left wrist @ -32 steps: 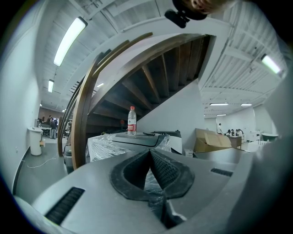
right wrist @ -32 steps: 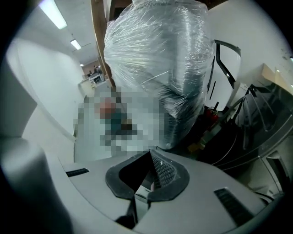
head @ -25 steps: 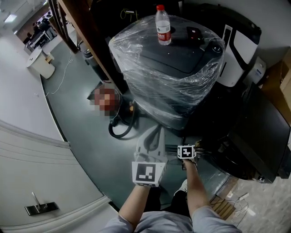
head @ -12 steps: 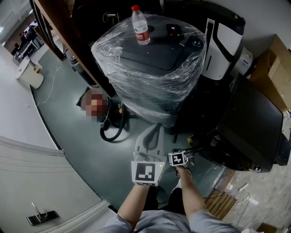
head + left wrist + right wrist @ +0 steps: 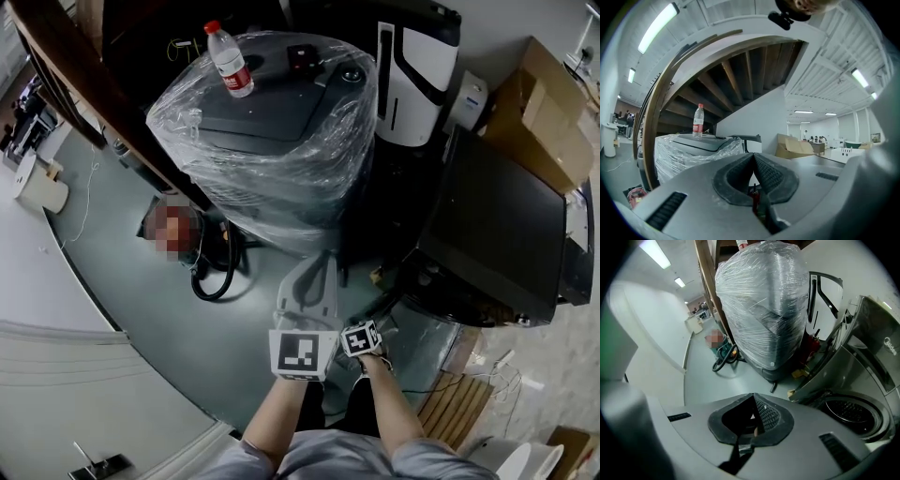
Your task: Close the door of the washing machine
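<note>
A: Entry one, the count.

B: Two grippers, left gripper [image 5: 753,157] and right gripper [image 5: 753,399]. In the head view they sit side by side at 6 o'clock of the frame. One washing machine [image 5: 825,404] lies at 2 o'clock of them. It has one door [image 5: 497,225], raised and tilted, not shut. One plastic-wrapped appliance [image 5: 272,141] is at 12 o'clock, with one water bottle [image 5: 229,59] upright on top. One white-and-black unit [image 5: 412,56] is at 1 o'clock. One cardboard box [image 5: 544,108] sits beyond the door. One black hose [image 5: 211,277] is looped on the floor at 10 o'clock.

A: Differences between views?

B: The head view gives only the door's dark outer face. The right gripper view looks under it to the round tub opening and perforated drum [image 5: 855,412], at 3 o'clock of the jaws. The left gripper view points higher. It takes in the bottle on the wrap, the underside of a staircase [image 5: 736,70] and ceiling lights. The drum does not show there.

A: Fingers?

B: Left: pads pressed together at the tip, nothing gripped. Right: likewise clenched, tips meeting, empty. Both grippers are apart from the door.
</note>
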Tool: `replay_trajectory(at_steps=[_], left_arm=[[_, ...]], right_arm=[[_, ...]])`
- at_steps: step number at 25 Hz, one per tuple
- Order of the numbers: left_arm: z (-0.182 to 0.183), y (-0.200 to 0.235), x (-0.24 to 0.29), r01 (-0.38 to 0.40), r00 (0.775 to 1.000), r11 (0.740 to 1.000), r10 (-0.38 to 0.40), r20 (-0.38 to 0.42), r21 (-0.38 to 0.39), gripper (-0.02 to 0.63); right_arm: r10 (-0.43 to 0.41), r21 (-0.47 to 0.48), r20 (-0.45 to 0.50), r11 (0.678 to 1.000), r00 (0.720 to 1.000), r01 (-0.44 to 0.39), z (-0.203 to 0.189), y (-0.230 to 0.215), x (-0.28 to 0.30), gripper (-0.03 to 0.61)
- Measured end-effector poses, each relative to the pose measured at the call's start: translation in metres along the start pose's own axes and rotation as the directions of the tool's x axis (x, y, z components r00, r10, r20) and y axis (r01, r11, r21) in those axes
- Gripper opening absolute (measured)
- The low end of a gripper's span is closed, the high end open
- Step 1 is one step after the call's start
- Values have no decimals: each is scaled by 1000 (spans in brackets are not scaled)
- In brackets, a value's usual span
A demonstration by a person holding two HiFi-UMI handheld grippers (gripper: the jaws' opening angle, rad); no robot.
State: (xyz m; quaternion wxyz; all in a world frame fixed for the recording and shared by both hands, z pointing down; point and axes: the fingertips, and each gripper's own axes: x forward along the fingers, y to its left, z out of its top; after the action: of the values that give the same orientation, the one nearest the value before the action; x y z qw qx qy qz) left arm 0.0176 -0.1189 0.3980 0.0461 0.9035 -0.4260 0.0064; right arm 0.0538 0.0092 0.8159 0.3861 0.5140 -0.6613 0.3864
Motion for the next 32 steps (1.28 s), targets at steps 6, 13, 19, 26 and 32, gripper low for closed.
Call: replay_trajectory(at_steps=[6,13,19,26,32], left_arm=[[-6,-43,15,68,998,998,-68,-11,-11,2],[-10,-103,33,167,986,986,-167,-11,-14,2],[-15,-145,42,234,972,972,-234,-18,-21,2],[-19,-174,51,282,959,959,-282,-23,-17,2],[-22,-191,59,304,952,952,-305,-29,-18,2]], right_arm=[[19,-18,-18,1000,1000,-19,-29,-7,-12,0],[25,-3,-57,1000,998,-25,-62,-21,-30,0],[23,82,-62,996,998,-18,-83,-42,-43,0],[-57,170,-58,983,997,66,-105,-73,-57,0],[-180,234,-40,955,983,184,-121,-109,-71,0]])
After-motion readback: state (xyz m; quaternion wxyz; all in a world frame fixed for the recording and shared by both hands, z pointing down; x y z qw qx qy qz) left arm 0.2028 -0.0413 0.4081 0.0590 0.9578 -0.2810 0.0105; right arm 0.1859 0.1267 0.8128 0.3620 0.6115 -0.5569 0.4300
